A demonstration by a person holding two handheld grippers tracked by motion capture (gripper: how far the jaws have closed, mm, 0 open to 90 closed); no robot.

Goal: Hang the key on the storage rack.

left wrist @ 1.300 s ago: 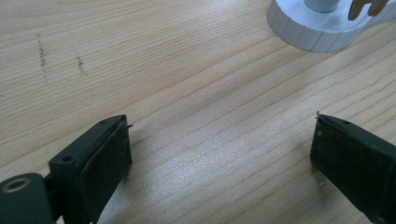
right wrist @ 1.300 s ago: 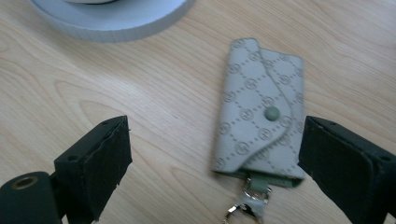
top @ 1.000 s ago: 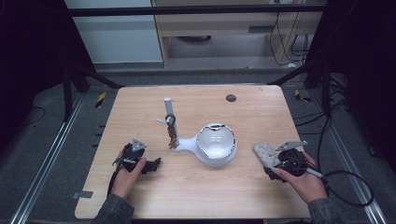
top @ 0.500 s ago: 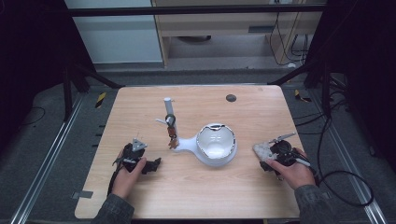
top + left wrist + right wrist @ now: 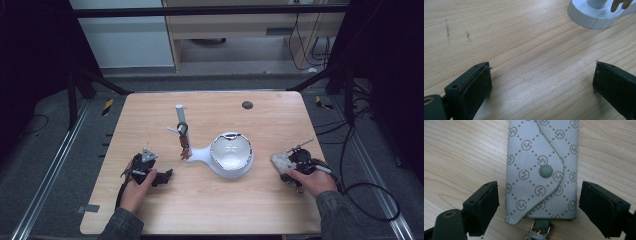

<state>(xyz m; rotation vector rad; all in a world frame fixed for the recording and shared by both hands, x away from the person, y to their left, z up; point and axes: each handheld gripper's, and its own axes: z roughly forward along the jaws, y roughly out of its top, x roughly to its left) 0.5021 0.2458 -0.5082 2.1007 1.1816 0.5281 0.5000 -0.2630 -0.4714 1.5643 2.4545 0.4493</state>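
Left hand (image 5: 135,185): we see it at the near left of the desk (image 5: 210,210), its sleeve coming in from the bottom edge of the high view.
Left gripper (image 5: 150,172): held low over the wood, pointing toward the middle of the desk. In the left gripper view (image 5: 541,77) we see its jaws spread wide, with bare wood grain between them.
Right hand (image 5: 312,181): at the near right of the desk, wrapped around the right gripper (image 5: 292,162).
Right gripper jaws: in the right gripper view (image 5: 539,202) we see them spread apart, one on each side of the pouch, neither pad touching it.
Key pouch (image 5: 541,170): a pale grey-green fabric pouch with a dotted diamond pattern, a curved flap and a round snap. It lies flat on the wood between the right jaws, a metal clip at its near end. In the high view it shows as a pale patch (image 5: 281,161) just left of the right hand.
White stand (image 5: 227,157): a round white dish with a neck toward the left, mid-desk, between the two grippers; we see its ribbed edge (image 5: 589,18) at the top of the left gripper view.
White post (image 5: 180,125): upright, just beyond the stand's neck, with small brown items hanging on it (image 5: 184,145); we cannot tell what they are.
Dark disc (image 5: 247,105): small and round, near the far edge of the desk.
Cable (image 5: 370,195): trails from the right gripper off the desk's right side.
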